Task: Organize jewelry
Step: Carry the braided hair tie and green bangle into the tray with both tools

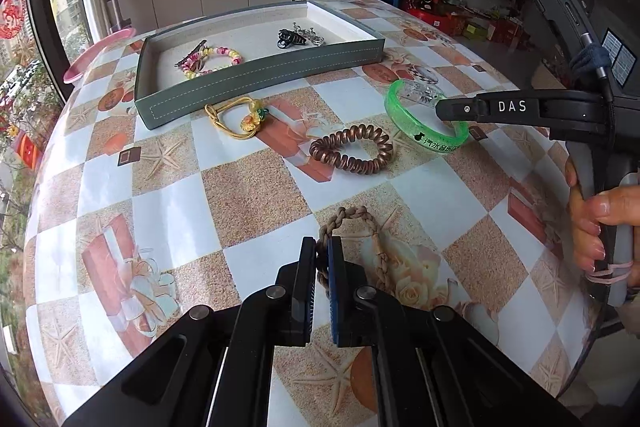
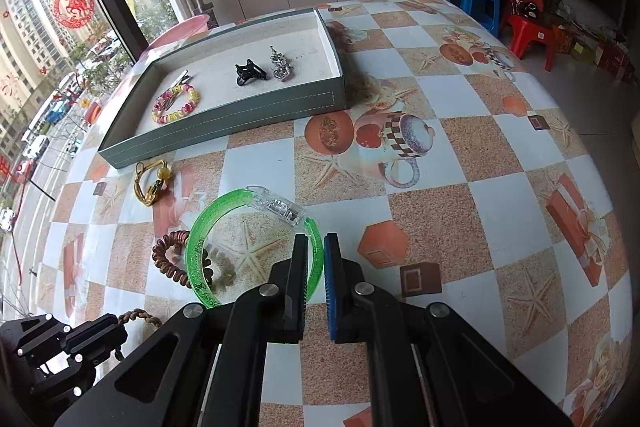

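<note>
Clamping the near rim of the braided brown band (image 1: 362, 239), the left tool (image 1: 322, 251) had its pads pressed together on the cord, low over the patterned tabletop (image 1: 248, 195). The right tool (image 2: 316, 253) was likewise closed, gripping the right-hand rim of the green bangle (image 2: 208, 239), whose clear clasp section (image 2: 282, 207) faced away from the camera. In the left wrist view a hand (image 1: 600, 227) gripped the right tool's handle at the frame's right edge.

Between the two held pieces lay the copper coil hair tie (image 1: 352, 149), resting on the tabletop just beside the bangle; in the right wrist view the bangle's left rim overlapped it. Farther on, the yellow cord hair tie with a flower charm (image 1: 236, 117) lay just in front of the grey tray (image 1: 256, 77).

Inside the tray, a pink and yellow beaded bracelet (image 1: 212, 61) sat at the left with a slim hair clip (image 1: 192, 53) touching it, and a black claw clip (image 1: 290, 37) lay at the right beside a silver piece (image 1: 310, 33) too small to tell apart.
</note>
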Demonstrator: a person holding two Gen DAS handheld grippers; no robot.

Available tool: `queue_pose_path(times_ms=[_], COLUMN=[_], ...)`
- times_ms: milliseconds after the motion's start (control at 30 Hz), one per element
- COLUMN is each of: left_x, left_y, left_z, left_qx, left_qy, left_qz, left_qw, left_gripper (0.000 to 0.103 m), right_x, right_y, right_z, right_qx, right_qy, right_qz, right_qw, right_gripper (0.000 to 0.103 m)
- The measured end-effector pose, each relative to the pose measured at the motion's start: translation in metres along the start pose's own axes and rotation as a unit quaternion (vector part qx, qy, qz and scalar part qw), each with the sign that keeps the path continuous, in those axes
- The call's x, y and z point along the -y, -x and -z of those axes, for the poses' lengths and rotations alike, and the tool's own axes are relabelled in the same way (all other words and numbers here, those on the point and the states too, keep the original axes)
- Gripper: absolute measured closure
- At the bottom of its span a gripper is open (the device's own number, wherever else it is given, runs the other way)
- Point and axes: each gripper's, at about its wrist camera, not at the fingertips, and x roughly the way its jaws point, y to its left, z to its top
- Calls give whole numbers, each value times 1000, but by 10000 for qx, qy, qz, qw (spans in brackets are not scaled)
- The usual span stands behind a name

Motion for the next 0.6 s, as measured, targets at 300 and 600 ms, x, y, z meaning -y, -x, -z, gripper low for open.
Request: queue_pose_path(times_ms=[300, 600], left_x=[-24, -47], left_y=[33, 57], left_z=[-32, -81], left_qx=[470, 950], left_qy=[360, 438], left_qz=[17, -155], left_qw=[9982, 9944], left_gripper=[84, 84], right_x=[0, -11], right_y=[22, 44], right_z=[-12, -48], right_qx=[188, 474], right_qy=[-28, 110], right_qz=[-156, -234], right_qw=[9997, 9985], right_gripper=[95, 95])
